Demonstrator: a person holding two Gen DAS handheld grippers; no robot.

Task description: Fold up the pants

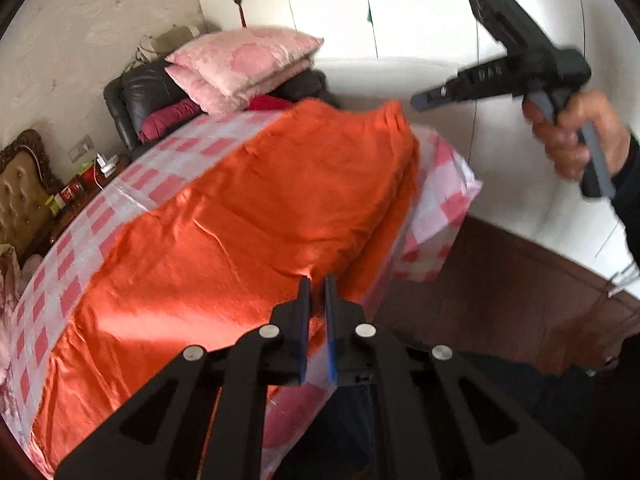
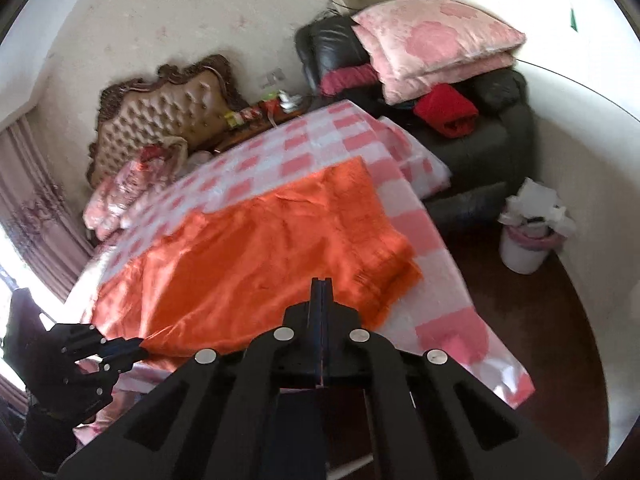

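Bright orange pants [image 1: 260, 208] lie spread along the pink-and-white checked bed sheet [image 1: 440, 200], with doubled layers at their far end. My left gripper [image 1: 318, 282] is at the pants' near edge, its jaws closed to a thin slit with orange cloth in it. In the right wrist view the left gripper [image 2: 140, 348] pinches the near corner of the pants [image 2: 260, 240], which draws to a point there. My right gripper [image 2: 321, 280] is shut with no cloth seen between its fingers. From the left wrist view, a hand holds the right gripper [image 1: 418, 102] above the pants' far corner.
Pink pillows [image 2: 432, 40] and red clothes are stacked on a black armchair [image 2: 480, 140] beyond the bed. A tufted headboard [image 2: 172, 112] and a cluttered nightstand [image 1: 80, 188] stand at the wall. A white bin [image 2: 524, 244] sits on the dark floor [image 1: 500, 300] beside the bed.
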